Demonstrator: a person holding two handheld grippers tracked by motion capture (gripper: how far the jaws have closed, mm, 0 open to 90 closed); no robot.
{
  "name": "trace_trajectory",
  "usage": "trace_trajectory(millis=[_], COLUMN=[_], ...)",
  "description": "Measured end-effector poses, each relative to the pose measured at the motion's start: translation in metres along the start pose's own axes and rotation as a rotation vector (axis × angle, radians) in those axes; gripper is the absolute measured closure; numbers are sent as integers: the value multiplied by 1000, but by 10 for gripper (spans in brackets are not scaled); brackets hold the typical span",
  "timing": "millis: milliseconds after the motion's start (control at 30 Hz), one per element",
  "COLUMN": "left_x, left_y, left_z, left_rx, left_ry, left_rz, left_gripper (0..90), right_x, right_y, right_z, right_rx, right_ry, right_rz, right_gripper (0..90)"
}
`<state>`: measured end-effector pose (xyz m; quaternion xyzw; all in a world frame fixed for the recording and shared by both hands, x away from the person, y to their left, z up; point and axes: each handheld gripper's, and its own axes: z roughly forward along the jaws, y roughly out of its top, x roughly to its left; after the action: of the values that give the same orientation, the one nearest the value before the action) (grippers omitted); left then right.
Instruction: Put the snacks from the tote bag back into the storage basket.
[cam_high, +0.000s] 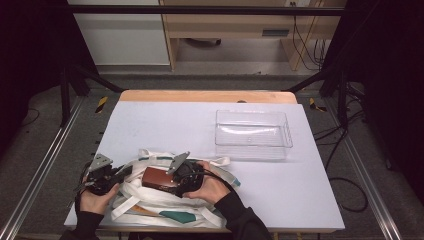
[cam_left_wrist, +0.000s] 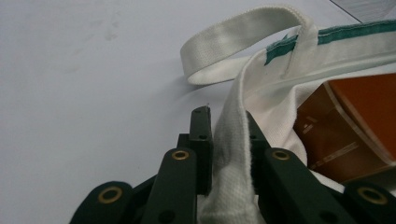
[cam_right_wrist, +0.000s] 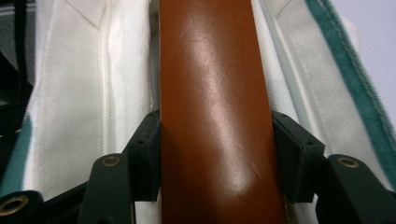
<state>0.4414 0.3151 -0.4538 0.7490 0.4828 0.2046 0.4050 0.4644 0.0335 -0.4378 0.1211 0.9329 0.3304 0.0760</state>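
Your right gripper (cam_right_wrist: 217, 154) clamps the brown case (cam_right_wrist: 212, 93) across its width, its length running straight ahead into the bag (cam_high: 150, 197), whose rim your left gripper (cam_left_wrist: 229, 140) pinches.

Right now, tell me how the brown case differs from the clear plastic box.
The brown case is opaque, glossy and slim; the clear plastic box is see-through, wider and open-topped. The brown case lies in the mouth of the white cloth bag, with the right gripper shut on it; the clear plastic box stands alone and empty, farther back on the right. Both are rectangular and over the same table.
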Motion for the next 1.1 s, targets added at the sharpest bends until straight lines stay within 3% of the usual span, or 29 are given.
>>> trace_trajectory(millis=[267, 300, 333, 367, 400, 433, 667, 933, 1100], left_x=[0, 0, 0, 0, 0, -1, -2, -4, -5], left_y=[0, 0, 0, 0, 0, 0, 1, 7, 14], left_z=[0, 0, 0, 0, 0, 0, -2, -13, -22], left_rx=[-1, -3, -3, -3, -3, -5, -20, -81, -146], left_ry=[6, 6, 6, 7, 7, 10, 20, 13, 26], left_rz=[10, 10, 10, 13, 13, 16, 13, 34, 60], left_gripper=[787, 781, 777, 774, 770, 766, 719, 604, 467], right_x=[-2, -3, -3, -5, -5, -8, -17, -25, -35], right_y=[6, 7, 7, 7, 7, 5, -4, -12, -15], right_z=[-36, -49, -49, -62, -62, -76, -104, -133, -151], right_rx=[-80, -102, -102, -110, -110, -125, -153, -162, -170], right_ry=[-2, -15, -15, -48, -48, -66, -92, -137, -182], right_rz=[18, 19, 19, 11, 11, 26, 58, 81, 100], right_gripper=[435, 434, 434, 434, 434, 434, 434, 433, 433])
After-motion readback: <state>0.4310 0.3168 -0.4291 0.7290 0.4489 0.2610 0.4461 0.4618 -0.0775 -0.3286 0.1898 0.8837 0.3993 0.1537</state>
